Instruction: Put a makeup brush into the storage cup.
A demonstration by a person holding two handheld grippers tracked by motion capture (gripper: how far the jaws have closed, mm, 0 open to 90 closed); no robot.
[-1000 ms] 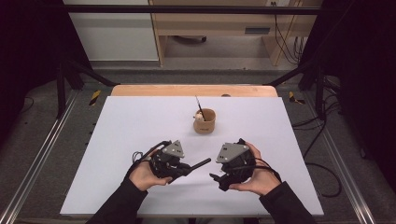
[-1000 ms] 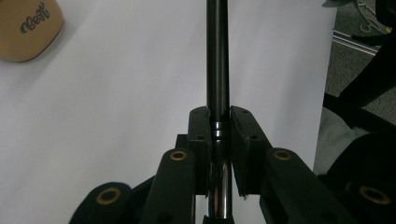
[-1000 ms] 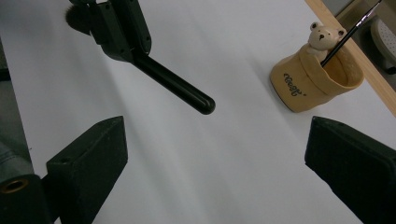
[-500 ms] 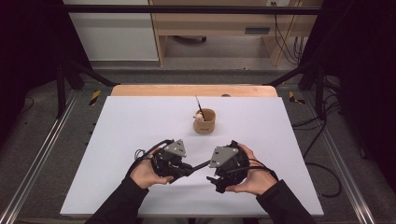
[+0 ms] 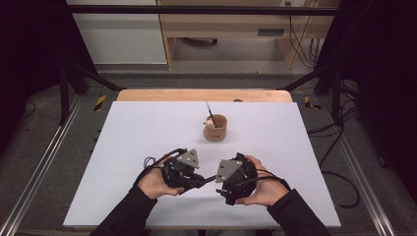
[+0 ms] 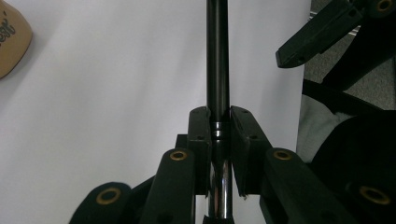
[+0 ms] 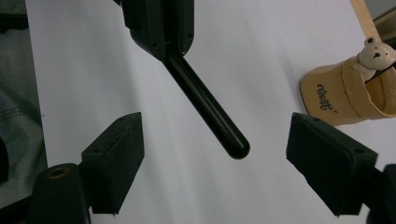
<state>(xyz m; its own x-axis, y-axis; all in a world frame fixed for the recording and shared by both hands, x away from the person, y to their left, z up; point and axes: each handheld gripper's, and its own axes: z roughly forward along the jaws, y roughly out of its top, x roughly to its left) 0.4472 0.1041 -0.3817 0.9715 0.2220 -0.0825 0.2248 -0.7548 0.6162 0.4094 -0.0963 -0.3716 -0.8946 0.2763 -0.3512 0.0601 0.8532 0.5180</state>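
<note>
A black pen (image 6: pixel 217 56) sticks out from my left gripper (image 6: pixel 218 116), whose pads are shut on its barrel near a silver ring. In the high view the left gripper (image 5: pixel 199 179) points right and the pen (image 5: pixel 209 179) reaches toward my right gripper (image 5: pixel 222 183). The right gripper (image 7: pixel 215 125) stands open, its jaws having just been closing. The pen's rounded end (image 7: pixel 231 142) lies between the pads (image 7: pixel 119 154) without touching either.
A tan cup (image 5: pixel 216 129) with a small bear figure (image 7: pixel 373 51) on its rim and a thin black stick (image 5: pixel 210 114) in it stands mid-table, beyond both hands. White sheet (image 5: pixel 128 147) covers the table; its near edge is just behind the forearms.
The right gripper has edged left toward the left one, so the pen's end now sits between its jaws, which stand narrower. The left gripper has kept still with the pen.
</note>
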